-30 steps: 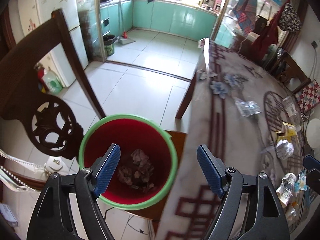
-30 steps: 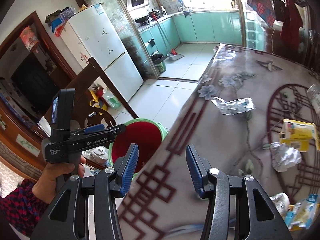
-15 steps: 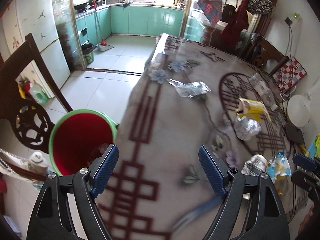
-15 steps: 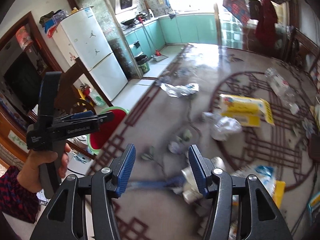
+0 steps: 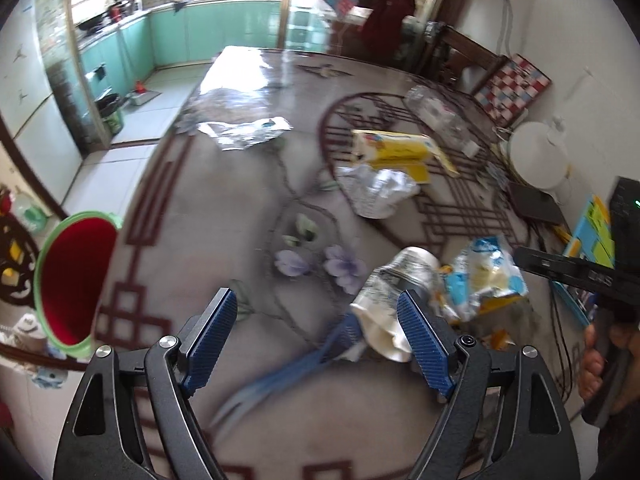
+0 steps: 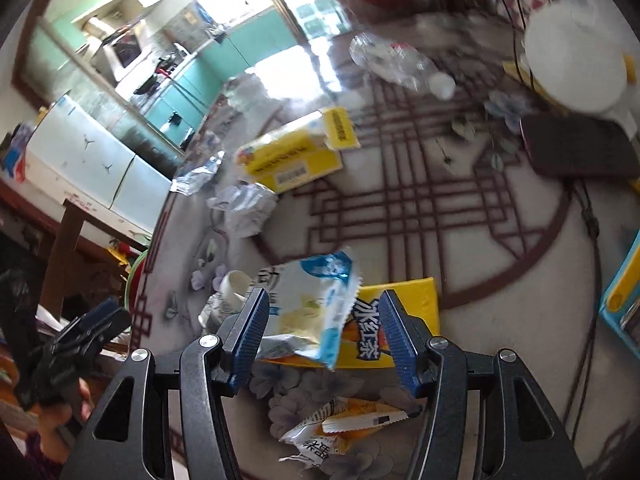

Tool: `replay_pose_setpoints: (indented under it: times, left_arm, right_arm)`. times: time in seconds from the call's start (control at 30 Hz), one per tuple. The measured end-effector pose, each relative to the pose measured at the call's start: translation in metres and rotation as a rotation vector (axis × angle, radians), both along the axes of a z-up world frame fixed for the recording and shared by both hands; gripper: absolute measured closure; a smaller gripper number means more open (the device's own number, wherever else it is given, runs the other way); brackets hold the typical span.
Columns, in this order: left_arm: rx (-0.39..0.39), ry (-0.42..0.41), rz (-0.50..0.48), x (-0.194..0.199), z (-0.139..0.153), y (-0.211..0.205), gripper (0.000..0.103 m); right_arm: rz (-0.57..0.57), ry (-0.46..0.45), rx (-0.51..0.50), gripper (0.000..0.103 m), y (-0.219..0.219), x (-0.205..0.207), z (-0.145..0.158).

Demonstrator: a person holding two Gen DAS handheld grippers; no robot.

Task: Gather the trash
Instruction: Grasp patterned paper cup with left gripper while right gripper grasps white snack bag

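Trash lies scattered on the patterned table [image 5: 224, 208]. My left gripper [image 5: 320, 338] is open over the table, with a crushed paper cup [image 5: 394, 292] by its right finger. My right gripper [image 6: 320, 330] is open around a blue-and-white snack wrapper [image 6: 310, 300] that lies on a flat yellow carton [image 6: 400, 320]; the jaws stand apart from it. Farther off lie a crumpled foil wrapper [image 5: 378, 190], a yellow box [image 5: 396, 150], a clear wrapper [image 5: 244, 132] and a plastic bottle [image 6: 394, 62]. The red bin with green rim [image 5: 72, 276] stands left of the table.
A torn orange wrapper [image 6: 340, 428] lies under my right gripper. A white round appliance [image 6: 574, 68], a dark phone-like slab [image 6: 576, 148] and cables sit at the table's right side. A wooden chair [image 5: 16, 264] stands beside the bin.
Both grippers swung right from the bin over the table. The left now faces the crushed cup; the right has dropped down around the blue-and-white wrapper. Both stay open.
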State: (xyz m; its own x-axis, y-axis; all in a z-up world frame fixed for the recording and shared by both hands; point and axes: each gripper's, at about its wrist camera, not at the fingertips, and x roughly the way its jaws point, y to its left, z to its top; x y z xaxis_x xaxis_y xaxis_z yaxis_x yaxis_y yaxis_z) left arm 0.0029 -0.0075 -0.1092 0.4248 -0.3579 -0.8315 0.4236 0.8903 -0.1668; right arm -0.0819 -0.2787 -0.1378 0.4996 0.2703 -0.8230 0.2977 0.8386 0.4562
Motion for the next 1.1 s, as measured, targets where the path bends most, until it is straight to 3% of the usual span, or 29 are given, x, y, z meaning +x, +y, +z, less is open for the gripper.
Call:
replay_pose_setpoints:
  times: [0.13, 0.17, 0.23, 0.27, 0.3, 0.6, 0.7, 0.77, 0.8, 0.9, 1.1]
  left_arm:
    - [0.021, -0.001, -0.108, -0.008, -0.004, -0.025, 0.02]
    - [0.028, 0.001, -0.125, -0.01, -0.006, -0.03, 0.02]
    - [0.039, 0.014, -0.152, -0.013, -0.01, -0.038, 0.021]
    - [0.043, 0.019, -0.166, -0.015, -0.012, -0.043, 0.021]
    - [0.047, 0.021, -0.174, -0.017, -0.013, -0.047, 0.021]
    - [0.043, 0.063, -0.258, -0.021, -0.027, -0.075, 0.022]
    - [0.039, 0.093, -0.252, -0.017, -0.034, -0.079, 0.049]
    - [0.054, 0.132, -0.25, -0.014, -0.042, -0.08, 0.083]
    - [0.056, 0.15, -0.25, -0.012, -0.045, -0.08, 0.087]
    - [0.036, 0.133, -0.233, -0.013, -0.039, -0.074, 0.087]
    - [0.001, 0.016, -0.142, -0.01, 0.008, -0.046, 0.087]
  right_arm:
    - [0.027, 0.024, 0.041, 0.047, 0.002, 0.008, -0.017]
    - [0.032, 0.008, 0.033, 0.052, 0.003, 0.009, -0.017]
    - [0.053, 0.022, 0.048, 0.072, 0.004, 0.014, -0.019]
    - [0.057, 0.025, 0.06, 0.091, 0.004, 0.016, -0.021]
    - [0.058, 0.023, 0.067, 0.097, 0.003, 0.017, -0.023]
    - [0.013, -0.136, 0.072, 0.099, -0.015, 0.01, 0.016]
    - [0.006, -0.161, 0.054, 0.099, -0.017, 0.009, 0.031]
    - [0.004, -0.172, 0.047, 0.099, -0.016, 0.009, 0.038]
    - [0.004, -0.178, 0.045, 0.099, -0.015, 0.009, 0.041]
    - [0.003, -0.193, 0.05, 0.099, -0.018, 0.004, 0.049]
    - [0.039, -0.243, 0.004, 0.099, -0.004, 0.01, 0.073]
